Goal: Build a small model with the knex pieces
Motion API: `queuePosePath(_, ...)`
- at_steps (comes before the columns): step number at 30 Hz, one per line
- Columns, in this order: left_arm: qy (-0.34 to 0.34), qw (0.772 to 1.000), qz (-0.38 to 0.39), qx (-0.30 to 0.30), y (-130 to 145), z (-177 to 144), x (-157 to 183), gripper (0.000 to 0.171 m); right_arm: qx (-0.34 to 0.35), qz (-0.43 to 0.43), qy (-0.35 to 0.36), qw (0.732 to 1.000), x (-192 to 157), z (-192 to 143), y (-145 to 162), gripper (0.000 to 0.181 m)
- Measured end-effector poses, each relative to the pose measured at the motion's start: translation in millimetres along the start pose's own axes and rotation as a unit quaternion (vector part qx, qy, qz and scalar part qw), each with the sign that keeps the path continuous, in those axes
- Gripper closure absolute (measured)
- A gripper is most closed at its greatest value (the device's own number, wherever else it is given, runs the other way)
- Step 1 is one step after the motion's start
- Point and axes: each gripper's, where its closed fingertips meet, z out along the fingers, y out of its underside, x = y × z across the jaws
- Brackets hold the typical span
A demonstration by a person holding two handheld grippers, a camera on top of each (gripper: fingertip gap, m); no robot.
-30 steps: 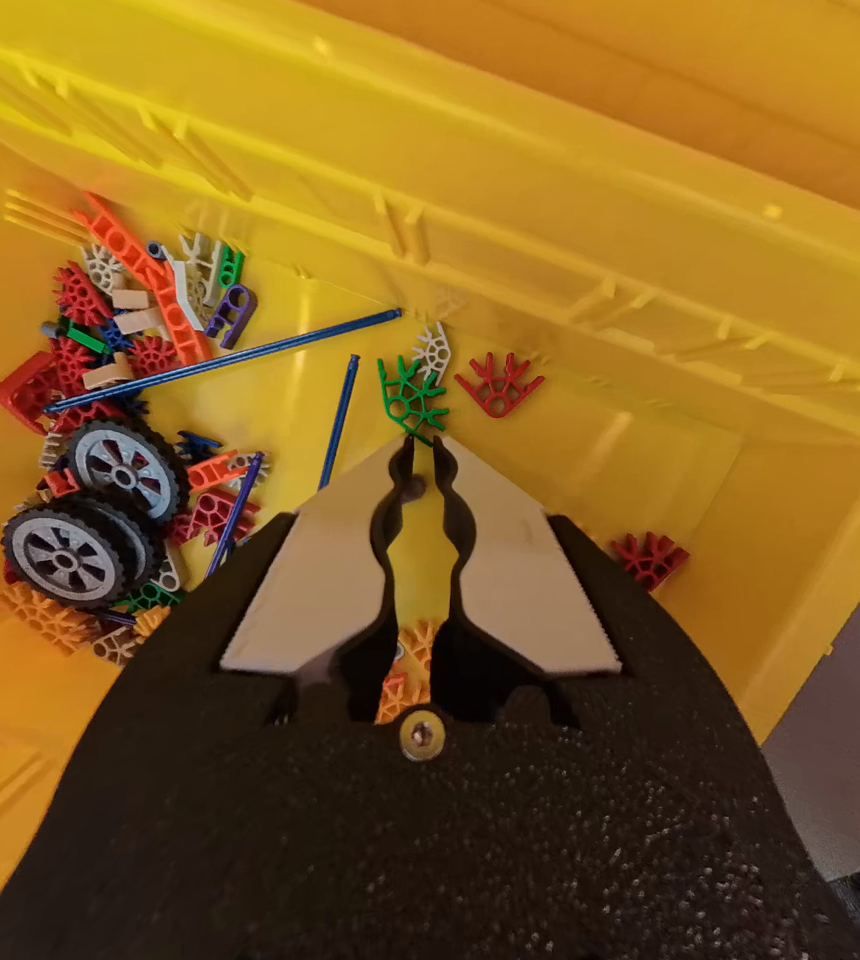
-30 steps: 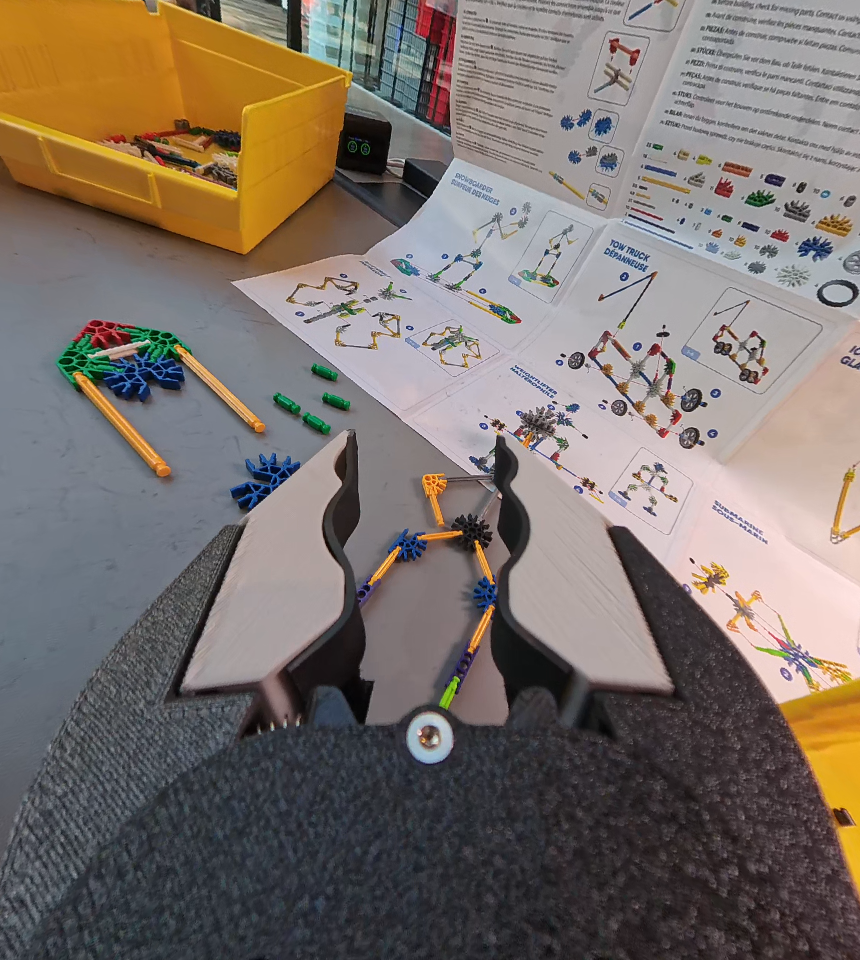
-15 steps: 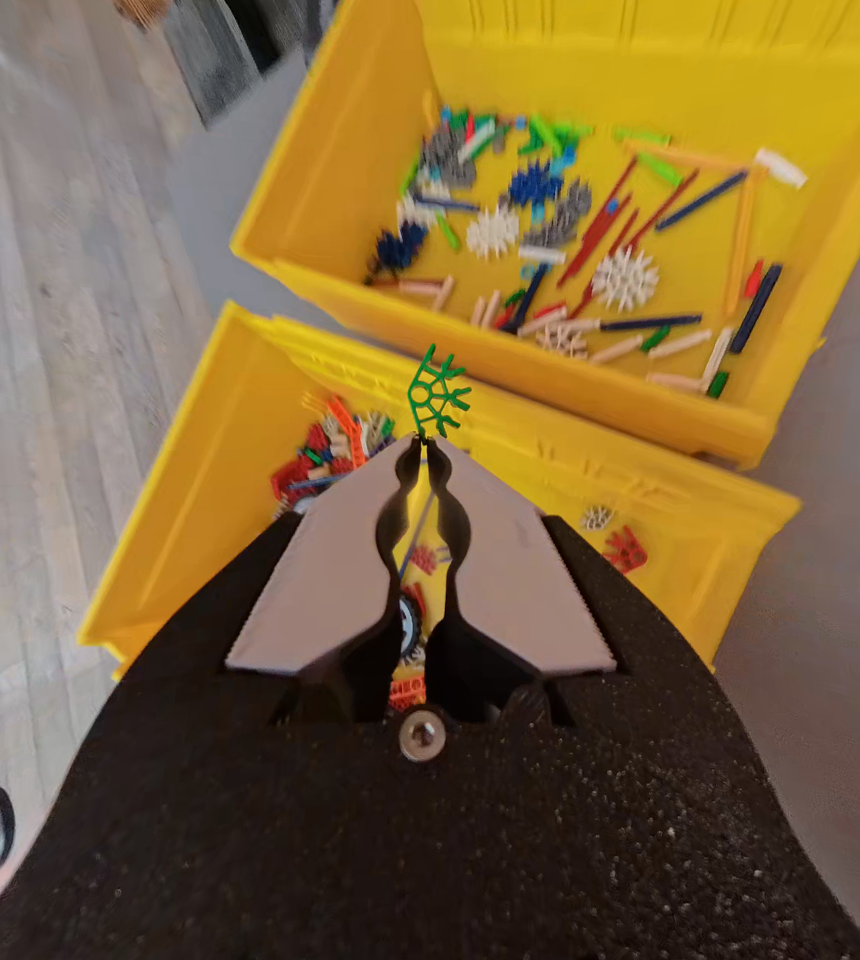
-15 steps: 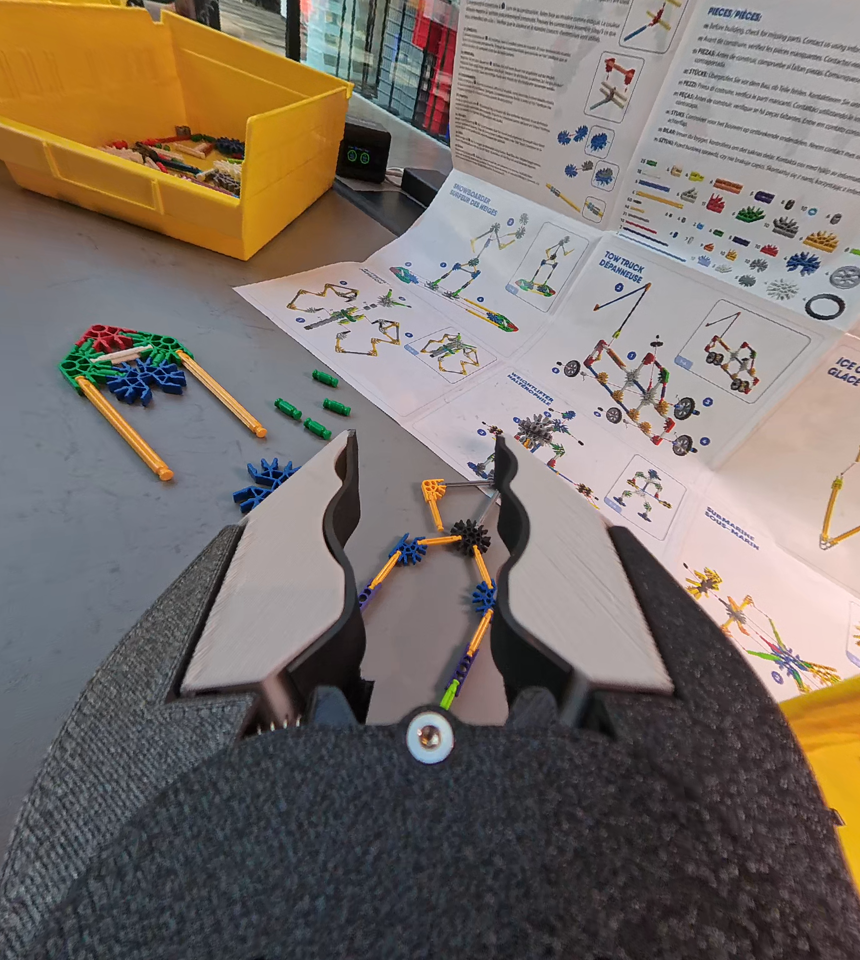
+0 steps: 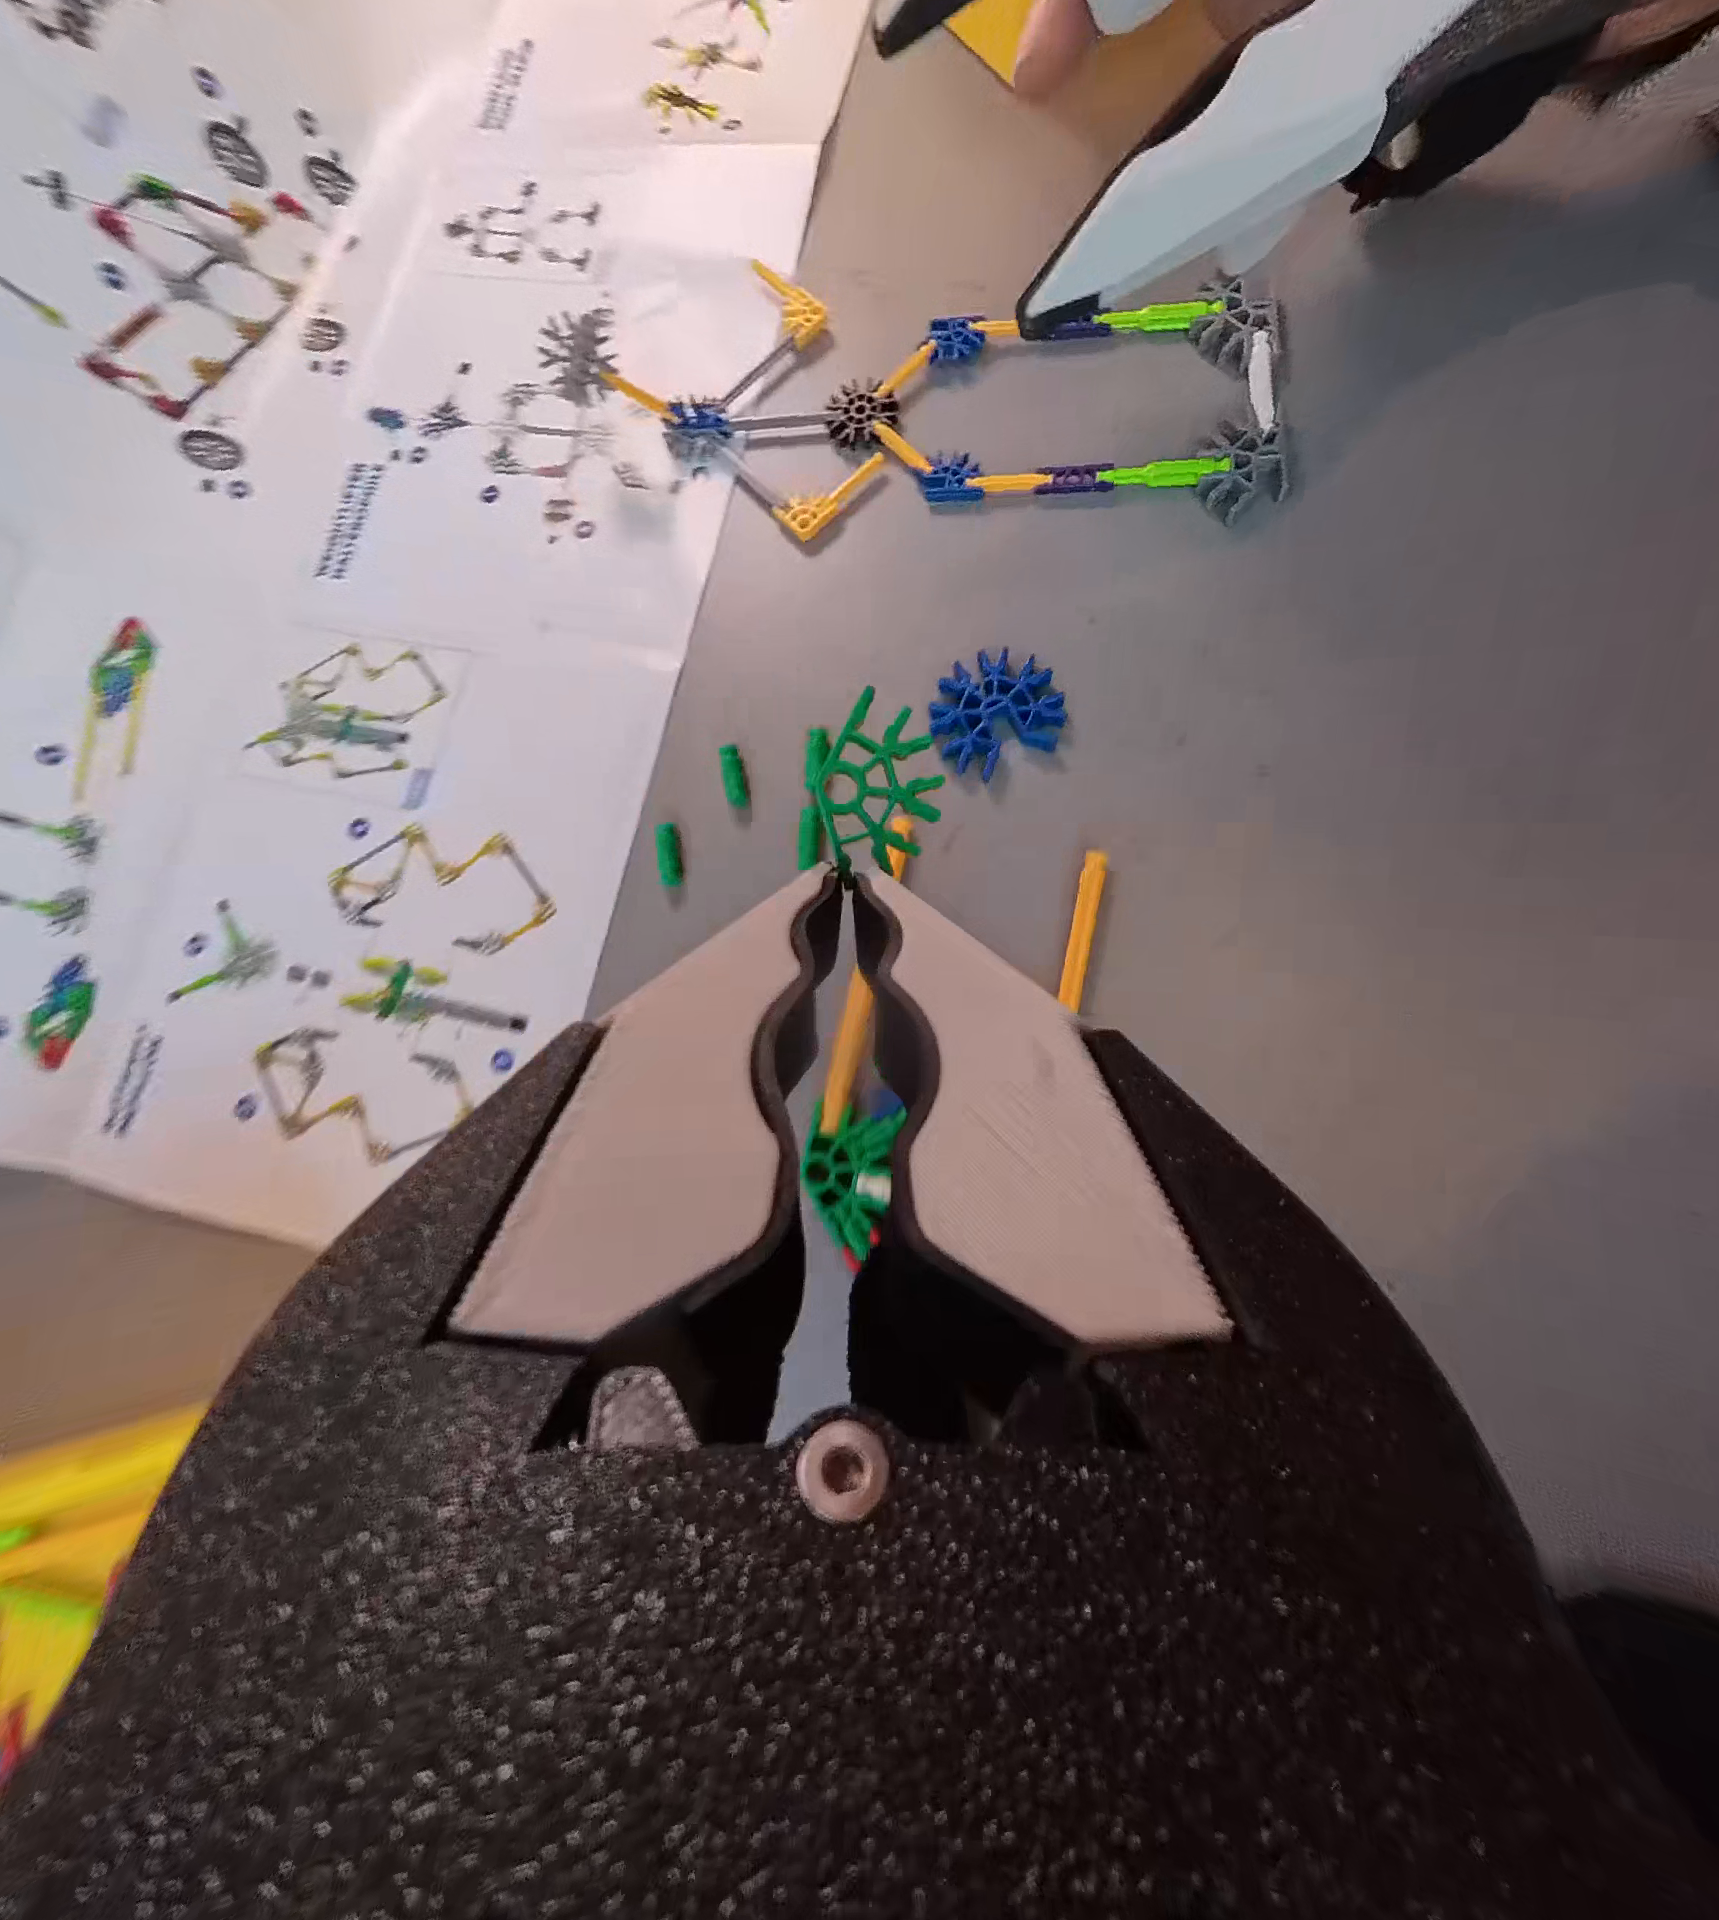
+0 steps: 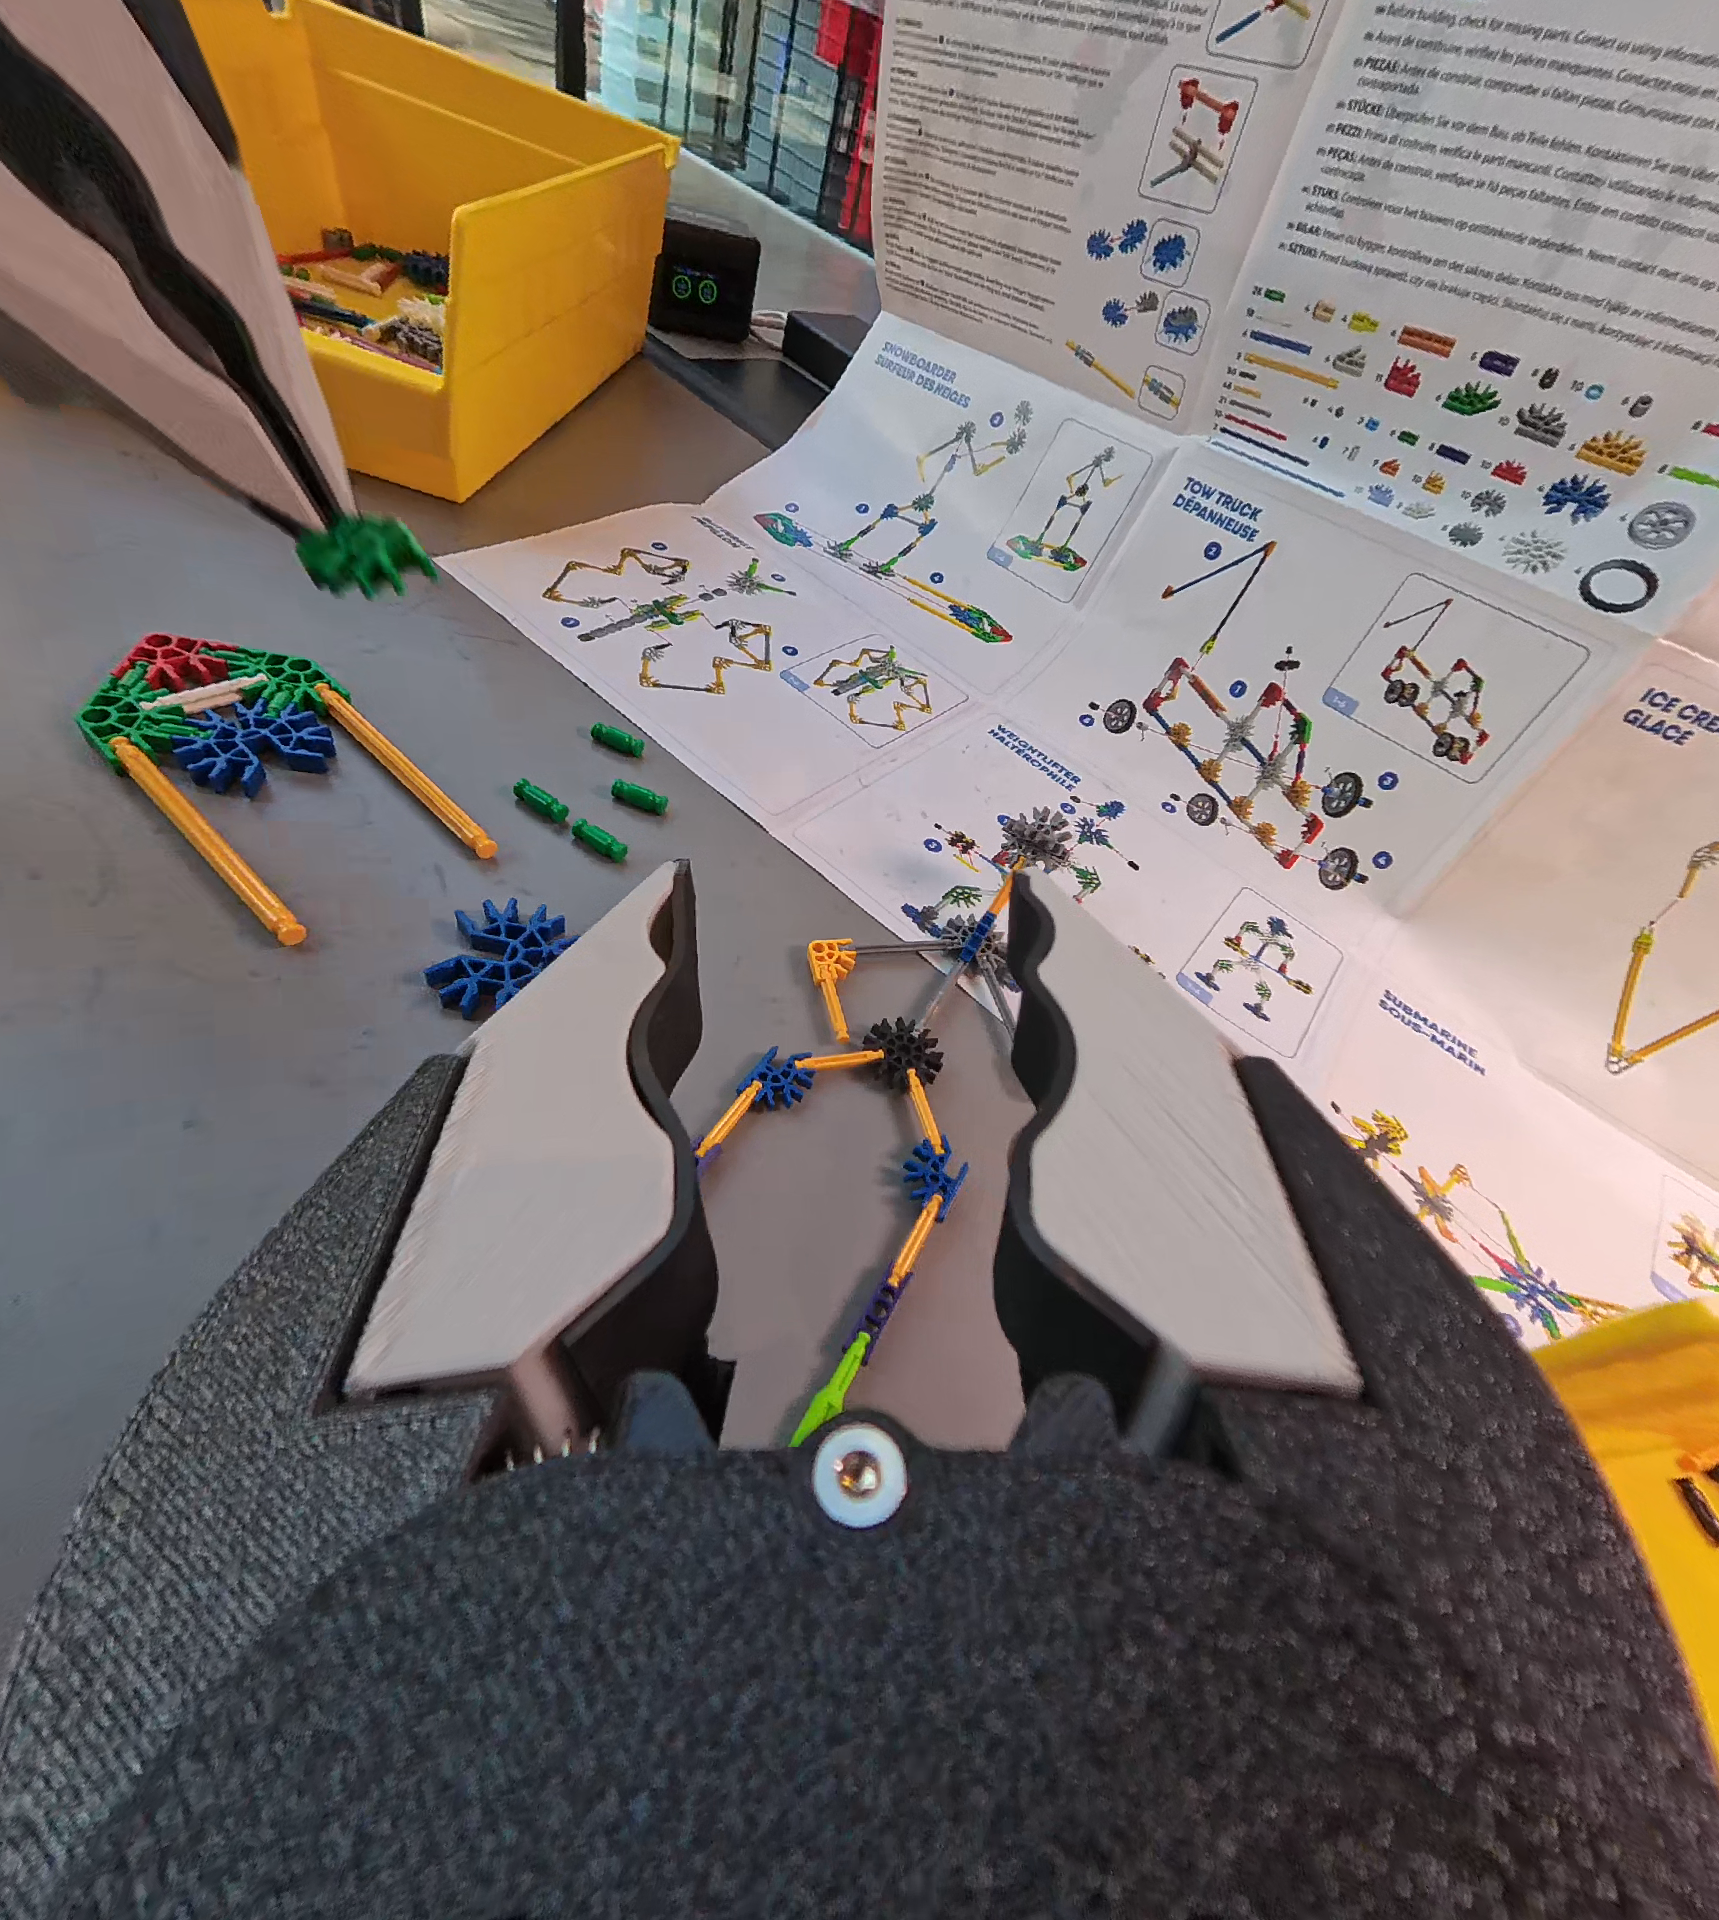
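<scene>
Left wrist view: left claw pinched shut on one spoke of a green fan-shaped plastic connector, which sticks out beyond the tips, well above the grey bench. Under the claw lies a flat half-built piece of green and red connectors with two yellow rods; one yellow rod runs alongside the claw's right finger, pointing the same way. Four short green plastic pegs sit just left of the held connector's line; a blue snowflake-shaped connector just right of it.

Right wrist view: right claw is spread wide and holds nothing. It hangs low over a flat figure of yellow rods, blue connectors and a black hub — the figure's long axis runs roughly along the claw's own. From the left wrist view one fingertip seems to touch a leg of it near the lime-green rod; I can't be sure of contact.

Beyond, an unfolded white instruction sheet and a yellow plastic parts bin.

Left claw is much nearer the half-built green piece — the right is nearer the rod figure.
</scene>
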Motion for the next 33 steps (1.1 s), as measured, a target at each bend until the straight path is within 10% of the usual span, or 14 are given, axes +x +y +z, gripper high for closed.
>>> queuePosePath(8,0.068,0.996,0.035,-0.054,-24,106,6,0.169,0.011,0.0,0.008,1.0,8,-9,-7,0.122)
queuePosePath(15,0.066,0.995,0.042,-0.056,-26,107,1,0.152,0.017,0.002,0.006,1.0,10,-13,-11,0.122)
queuePosePath(20,-0.04,0.997,-0.001,0.07,-57,1,-37,0.152,0.023,0.006,-0.001,1.0,7,-14,-15,0.122)
queuePosePath(24,-0.183,0.978,-0.042,0.096,-30,-107,-84,0.15,0.02,0.009,-0.01,1.0,2,-12,-13,0.122)
queuePosePath(29,-0.356,0.924,-0.138,0.031,60,-255,-140,0.148,0.018,0.006,-0.01,1.0,-1,-10,-13,0.122)
queuePosePath(33,-0.36,0.877,-0.298,-0.113,194,-325,-162,0.143,0.014,0.015,-0.017,1.0,-3,-7,-10,0.122)
